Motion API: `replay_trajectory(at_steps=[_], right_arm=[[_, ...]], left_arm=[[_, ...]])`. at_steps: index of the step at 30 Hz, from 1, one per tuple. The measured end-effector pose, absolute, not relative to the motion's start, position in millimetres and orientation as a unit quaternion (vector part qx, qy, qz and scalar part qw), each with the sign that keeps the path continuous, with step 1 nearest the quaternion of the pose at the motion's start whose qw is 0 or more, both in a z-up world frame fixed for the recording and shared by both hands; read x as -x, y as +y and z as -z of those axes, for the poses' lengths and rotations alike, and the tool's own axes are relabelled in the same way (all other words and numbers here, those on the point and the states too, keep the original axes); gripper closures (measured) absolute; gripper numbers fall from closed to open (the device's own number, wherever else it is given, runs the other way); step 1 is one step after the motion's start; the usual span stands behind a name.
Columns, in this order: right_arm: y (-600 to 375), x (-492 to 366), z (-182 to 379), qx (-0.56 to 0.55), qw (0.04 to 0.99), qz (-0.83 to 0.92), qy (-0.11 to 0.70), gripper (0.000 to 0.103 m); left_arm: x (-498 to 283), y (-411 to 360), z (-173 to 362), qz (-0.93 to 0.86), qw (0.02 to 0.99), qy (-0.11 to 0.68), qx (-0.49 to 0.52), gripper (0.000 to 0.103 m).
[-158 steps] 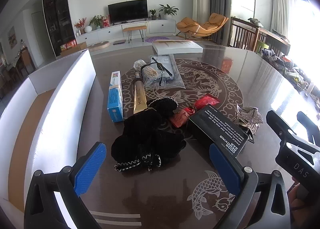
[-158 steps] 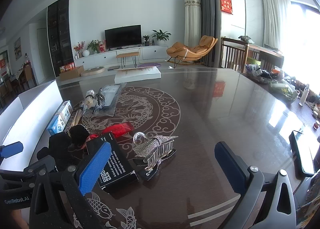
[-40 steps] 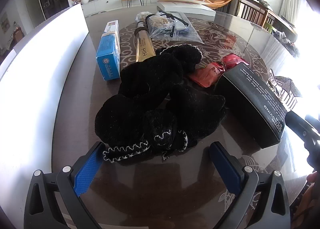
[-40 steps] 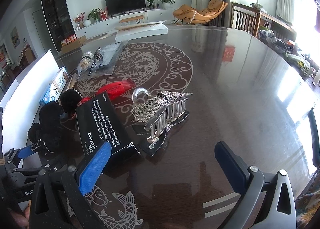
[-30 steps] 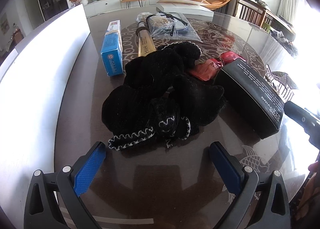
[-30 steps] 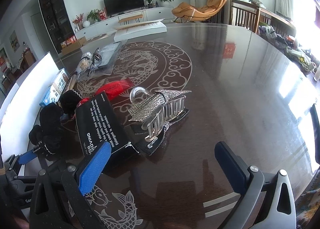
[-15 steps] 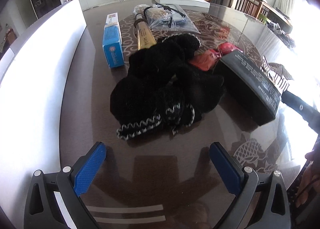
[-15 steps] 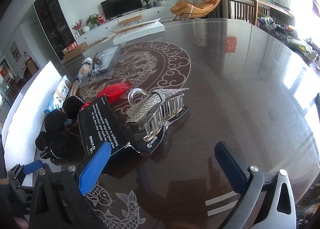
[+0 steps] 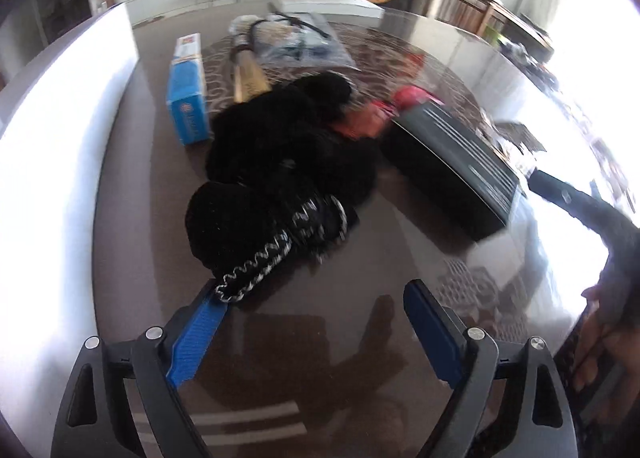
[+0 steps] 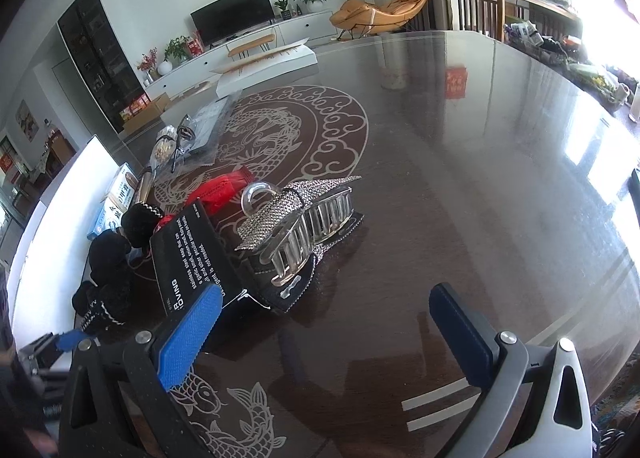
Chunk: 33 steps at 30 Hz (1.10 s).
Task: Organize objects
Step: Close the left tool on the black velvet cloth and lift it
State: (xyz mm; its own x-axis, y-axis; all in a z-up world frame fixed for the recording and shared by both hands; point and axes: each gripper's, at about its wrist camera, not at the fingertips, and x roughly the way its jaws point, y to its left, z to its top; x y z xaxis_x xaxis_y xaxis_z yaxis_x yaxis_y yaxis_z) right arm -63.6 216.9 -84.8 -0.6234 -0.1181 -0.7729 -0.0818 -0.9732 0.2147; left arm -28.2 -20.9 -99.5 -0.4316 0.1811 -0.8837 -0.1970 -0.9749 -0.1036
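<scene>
The table (image 10: 460, 162) is glossy dark brown with a pale cloud-and-dragon medallion and pale fish drawn near its near edge. The knit gloves (image 9: 276, 178) are black, their cuffs stitched in a white zigzag. The box (image 9: 188, 98) by the table's left edge is blue with a white end. The flat box (image 10: 192, 254) is black with white lettering. The packet (image 10: 218, 188) is red. The hair clip (image 10: 296, 214) is clear with silver glitter. The pads (image 9: 198, 332) on both grippers are blue.

Fuzzy black knit gloves (image 9: 276, 178) lie on the glossy, reflective table (image 10: 480, 186).
</scene>
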Motion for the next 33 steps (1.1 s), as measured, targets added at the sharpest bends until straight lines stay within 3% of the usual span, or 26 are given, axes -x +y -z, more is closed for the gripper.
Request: replay_trajectory(at_steps=[8, 12, 14, 15, 16, 18, 21, 23, 25, 33], right_arm=[[218.2, 63.8, 85.1, -0.434, 0.007, 0.893, -0.118, 0.000], [223.4, 61.1, 81.7, -0.424, -0.003, 0.897, -0.126, 0.000], [229.1, 58.8, 79.3, -0.416, -0.012, 0.899, -0.136, 0.000], [232.6, 57.6, 78.3, -0.413, -0.016, 0.900, -0.142, 0.000], [236.1, 57.0, 78.1, -0.411, -0.019, 0.899, -0.149, 0.000], [243.6, 56.7, 79.7, -0.411, -0.023, 0.896, -0.167, 0.000], [250.2, 59.1, 84.7, -0.420, -0.024, 0.887, -0.190, 0.000], [250.8, 60.1, 86.9, -0.423, -0.022, 0.884, -0.196, 0.000], [249.5, 60.0, 86.9, -0.423, -0.020, 0.885, -0.194, 0.000], [248.5, 57.6, 84.6, -0.418, -0.022, 0.888, -0.189, 0.000]], left_arm=[[36.4, -30.8, 67.8, -0.888, 0.063, 0.027, 0.455, 0.012], [60.0, -17.6, 82.1, -0.876, 0.086, 0.048, 0.473, 0.013], [58.4, -9.8, 90.2, -0.874, 0.086, 0.061, 0.475, 0.026], [52.4, -6.2, 91.8, -0.874, 0.083, 0.067, 0.475, 0.047], [45.7, -4.9, 92.6, -0.871, 0.090, 0.061, 0.479, 0.055], [28.9, -7.0, 95.4, -0.865, 0.096, 0.038, 0.490, 0.057], [9.5, -3.8, 97.0, -0.866, 0.091, 0.052, 0.488, 0.057], [9.0, -3.4, 97.7, -0.868, 0.081, 0.061, 0.486, 0.046], [14.8, -5.0, 95.2, -0.874, 0.063, 0.058, 0.478, 0.025], [48.6, 10.8, 96.5, -0.876, 0.057, 0.060, 0.476, 0.024]])
